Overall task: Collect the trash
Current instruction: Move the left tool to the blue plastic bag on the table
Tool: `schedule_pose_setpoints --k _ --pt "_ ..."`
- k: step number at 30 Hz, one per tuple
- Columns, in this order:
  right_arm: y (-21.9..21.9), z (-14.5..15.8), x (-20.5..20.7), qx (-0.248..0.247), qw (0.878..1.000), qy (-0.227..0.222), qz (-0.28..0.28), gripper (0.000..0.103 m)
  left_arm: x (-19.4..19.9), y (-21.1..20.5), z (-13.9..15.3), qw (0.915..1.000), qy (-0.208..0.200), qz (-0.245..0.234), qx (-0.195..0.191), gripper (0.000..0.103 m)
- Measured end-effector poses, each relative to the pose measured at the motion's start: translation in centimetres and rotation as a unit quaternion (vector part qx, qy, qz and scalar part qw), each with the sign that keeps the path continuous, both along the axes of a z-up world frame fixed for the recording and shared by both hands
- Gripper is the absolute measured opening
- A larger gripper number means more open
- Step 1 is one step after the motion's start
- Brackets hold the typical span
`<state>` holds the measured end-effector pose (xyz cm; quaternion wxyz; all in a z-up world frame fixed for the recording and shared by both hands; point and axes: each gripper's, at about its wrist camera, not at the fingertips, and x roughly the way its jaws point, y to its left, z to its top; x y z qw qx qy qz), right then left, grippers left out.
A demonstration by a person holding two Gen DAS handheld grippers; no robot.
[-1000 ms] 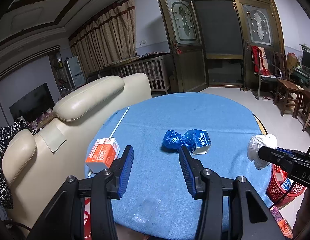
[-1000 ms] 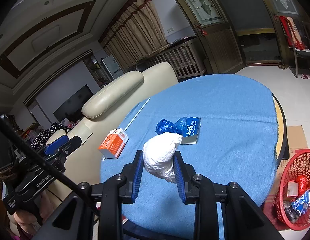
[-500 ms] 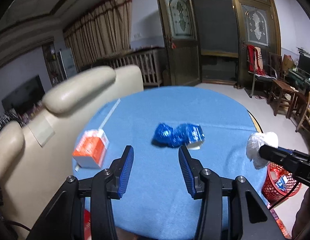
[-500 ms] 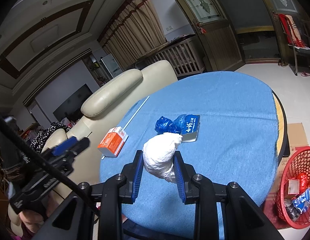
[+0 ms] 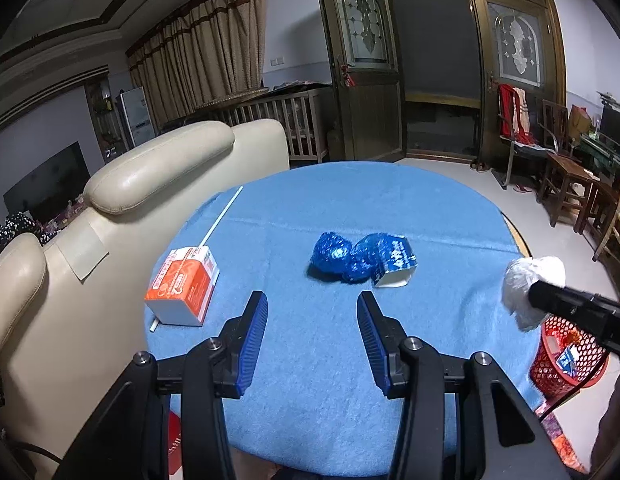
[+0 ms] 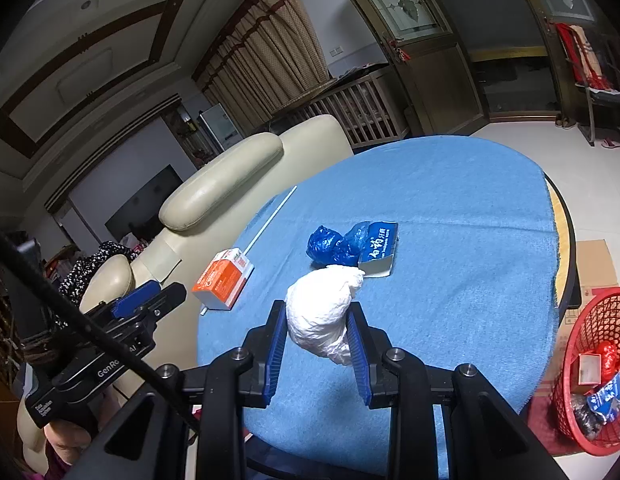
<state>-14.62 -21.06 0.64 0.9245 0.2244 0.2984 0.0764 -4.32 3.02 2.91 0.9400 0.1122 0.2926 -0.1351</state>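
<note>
right gripper (image 6: 316, 330): jaws clamped on a crumpled white wad (image 6: 324, 312), blue pads pressed to both sides, held above the near part of the table
left gripper (image 5: 310, 320): jaws apart, nothing between them, hanging over the near side of the table and aimed toward the blue trash
table (image 5: 410, 208): round, covered by a blue cloth; wood rim shows at the right edge
orange carton (image 5: 184, 286): lying on the cloth at the left, close to the table edge; a small white straw end pokes out at its near corner
blue wrapper ball (image 5: 332, 254): mid-table, just past the left gripper's fingertips
blue-white carton (image 5: 392, 262): crushed, on its side, touching the wrapper ball on its right
white stick (image 5: 222, 216): thin, lies diagonally from the orange carton toward the far-left table edge
red basket (image 6: 590, 364): on the floor at the right of the table, mesh sides, already has wrappers and a small box in it
sofa (image 5: 150, 168): cream leather, back against the table's left side
doors (image 5: 434, 76): dark wood with glass panels, far wall
</note>
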Motion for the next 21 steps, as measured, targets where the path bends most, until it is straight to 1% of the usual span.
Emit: schedule_pose_setpoints --k 2,7,11,14,16,17,20,21 --pt "-0.1 -0.2 0.0 0.002 1.0 0.002 -0.001 0.032 0.4 0.9 -0.5 0.9999 0.008 0.01 0.003 0.048" --pt "-0.3 -0.8 0.5 0.015 1.0 0.012 -0.003 0.032 1.7 3.8 -1.3 0.9985 0.033 0.042 -0.008 0.048" --pt "0.1 -0.8 0.7 0.01 1.0 0.011 0.0 0.032 2.6 5.3 -1.9 0.9971 0.046 0.058 -0.014 0.049" --pt "0.2 -1.0 0.8 0.008 1.0 0.013 0.002 0.032 3.4 5.4 -2.4 0.9967 0.059 0.053 -0.017 0.051" --pt "0.2 -1.4 1.1 0.011 1.0 0.02 0.001 0.032 4.2 5.0 -2.7 0.9968 0.064 0.043 -0.022 0.06" --pt "0.2 -1.7 1.2 0.011 1.0 0.024 0.001 0.032 4.8 4.7 -2.8 0.9967 0.066 0.041 -0.024 0.061" --pt "0.0 -2.5 1.7 0.013 0.999 0.037 0.0 0.032 7.6 3.2 -3.5 0.9956 0.084 0.029 -0.029 0.062" --pt "0.0 -2.7 1.9 0.013 0.999 0.04 0.0 0.032 8.6 2.6 -3.8 0.9952 0.09 0.024 -0.03 0.065"
